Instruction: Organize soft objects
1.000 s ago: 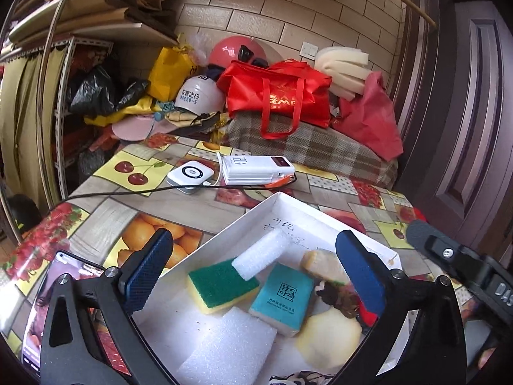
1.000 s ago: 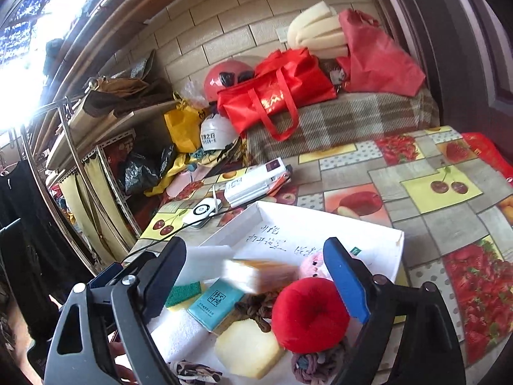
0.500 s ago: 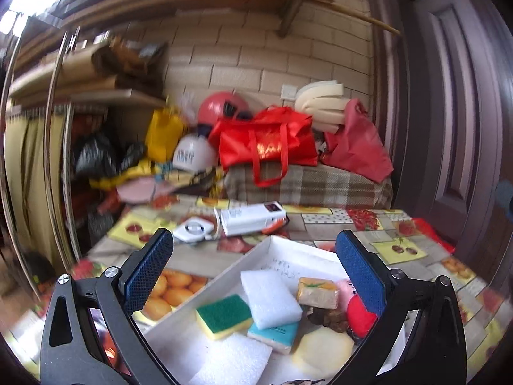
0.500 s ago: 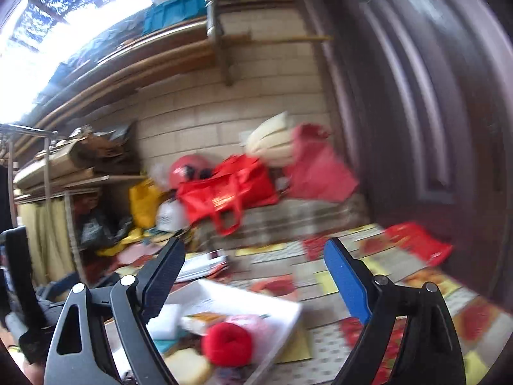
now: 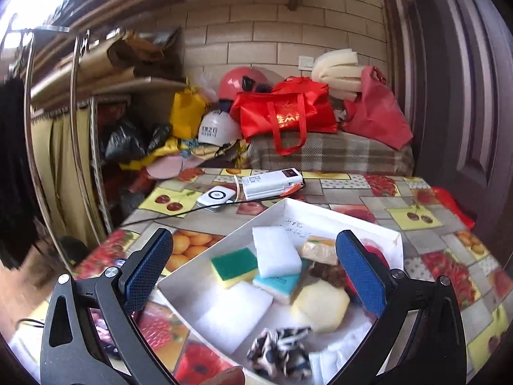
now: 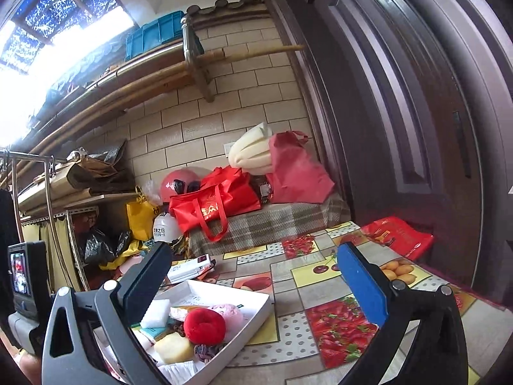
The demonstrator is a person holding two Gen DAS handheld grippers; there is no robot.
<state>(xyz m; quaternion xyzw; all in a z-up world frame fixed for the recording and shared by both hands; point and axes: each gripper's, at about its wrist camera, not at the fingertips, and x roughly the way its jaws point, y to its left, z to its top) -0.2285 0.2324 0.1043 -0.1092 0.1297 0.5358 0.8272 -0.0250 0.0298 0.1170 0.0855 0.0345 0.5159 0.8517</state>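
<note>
Grippers come first, both raised above the near part of the tabletop: the left gripper (image 5: 253, 269) hangs over the white tray (image 5: 323, 213) with its jaws spread wide and nothing between them; the right gripper (image 6: 253, 279) is likewise released and empty, tipped up toward the wall, with the tray low at its left. Inside the tray the soft things lie packed together; nearest the left camera a black-and-white patterned fabric piece (image 5: 279, 353) sits by the tray's near edge, a flat white foam slab (image 5: 234, 314) beside it, and a pale yellow sponge (image 5: 320, 301) toward the right wall; further in lie a green-and-yellow scouring sponge (image 5: 235, 266), a teal-topped sponge (image 5: 280, 284), and a white foam block (image 5: 275, 252) resting partly on the teal one. From the right wrist view a red plush ball (image 6: 205, 325) and a pink soft toy (image 6: 229, 312) sit near the tray's right wall. Beyond the tray's far corner a white power bank (image 5: 272, 184) and a small white device (image 5: 216, 196) lie by the far edge of the tabletop.

Judging by the empty claws and the filled tray, the gathering looks largely done, or a pause between picks; any next move would call for lowering one gripper and closing gently, since foam gives under pressure.
</note>
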